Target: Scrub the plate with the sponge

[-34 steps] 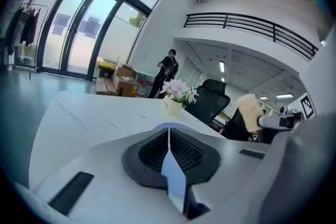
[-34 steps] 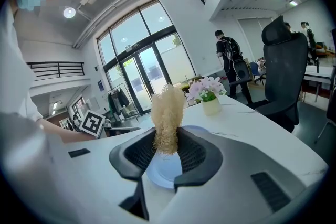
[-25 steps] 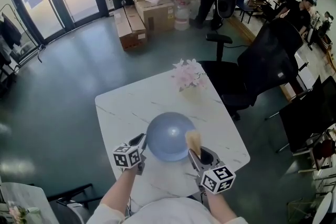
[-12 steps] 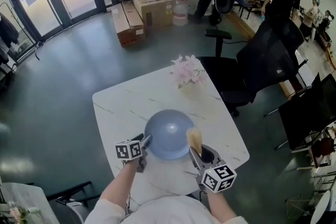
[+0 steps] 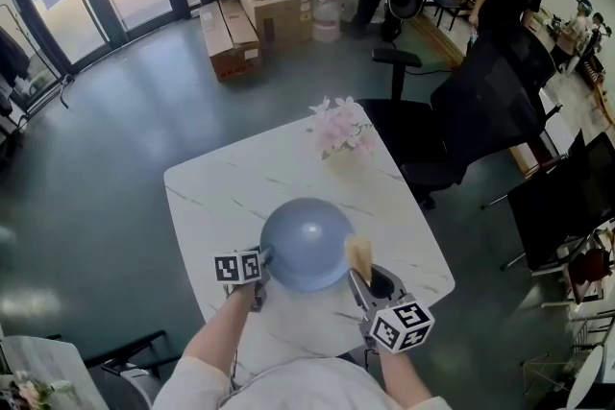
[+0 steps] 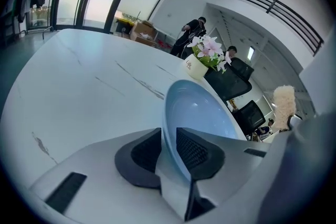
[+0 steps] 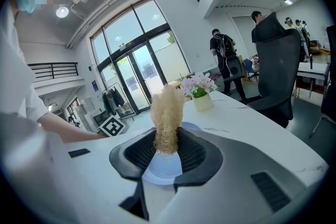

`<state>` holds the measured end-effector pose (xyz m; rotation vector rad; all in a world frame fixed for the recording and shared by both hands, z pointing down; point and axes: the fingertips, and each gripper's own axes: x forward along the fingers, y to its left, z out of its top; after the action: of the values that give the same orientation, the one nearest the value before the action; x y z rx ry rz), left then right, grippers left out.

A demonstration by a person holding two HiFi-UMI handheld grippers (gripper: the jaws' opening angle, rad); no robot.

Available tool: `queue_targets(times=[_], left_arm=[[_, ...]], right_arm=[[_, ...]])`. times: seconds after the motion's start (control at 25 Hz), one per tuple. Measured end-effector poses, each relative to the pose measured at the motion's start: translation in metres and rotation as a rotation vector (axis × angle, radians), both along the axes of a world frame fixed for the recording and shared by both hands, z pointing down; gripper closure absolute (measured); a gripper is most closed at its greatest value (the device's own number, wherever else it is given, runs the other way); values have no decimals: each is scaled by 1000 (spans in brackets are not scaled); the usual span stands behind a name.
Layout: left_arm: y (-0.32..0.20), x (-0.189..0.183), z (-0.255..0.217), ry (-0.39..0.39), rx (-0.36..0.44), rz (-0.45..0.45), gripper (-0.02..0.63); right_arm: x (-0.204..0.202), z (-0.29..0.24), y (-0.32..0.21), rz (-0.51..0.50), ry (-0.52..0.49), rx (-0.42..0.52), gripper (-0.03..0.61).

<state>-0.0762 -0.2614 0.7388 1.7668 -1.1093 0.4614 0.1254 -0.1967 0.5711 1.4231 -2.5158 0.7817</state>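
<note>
We look steeply down at a white marble-patterned table [image 5: 240, 187] in a large office. A round pale-blue plate [image 5: 306, 243] lies near the table's near edge, between two hand-held tools. The left tongs [image 5: 264, 256] reach in from the near left. Their jaws have just been closing, with the plate's left rim between them and the pads seemingly pressing it from both sides. The right tongs [image 5: 357, 276] are clamped on a pale straw-coloured fibrous sponge [image 5: 358, 254], which sits just at the plate's right rim. We cannot tell whether it touches. The sponge's long axis runs up and away from the jaws, and the plate lies to its left and below it. In our judgement, the sponge must tip down and leftward onto the plate's face. The right hand is the one placed to scrub, while the left steadies the plate. Nothing stands between sponge and plate. A small white pot of pink flowers [image 5: 338, 132] stands at the table's far right. A black office chair [image 5: 461, 125] stands beyond it, and brown cardboard boxes [image 5: 274, 5] and standing people are far off.
</note>
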Motion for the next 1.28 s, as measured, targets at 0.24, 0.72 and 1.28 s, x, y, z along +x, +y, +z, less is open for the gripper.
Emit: queue_targets(times=[0.24, 0.72, 1.28], left_arm=[[-2, -1, 2, -29, -1, 3, 538], [-7, -1, -10, 94, 13, -122, 569], [10, -9, -38, 121, 84, -134, 571]], right_arm=[[0, 1, 0, 1, 4, -1, 457], [-1, -3, 5, 4, 9, 2, 457], [-15, -11, 19, -24, 18, 23, 457]])
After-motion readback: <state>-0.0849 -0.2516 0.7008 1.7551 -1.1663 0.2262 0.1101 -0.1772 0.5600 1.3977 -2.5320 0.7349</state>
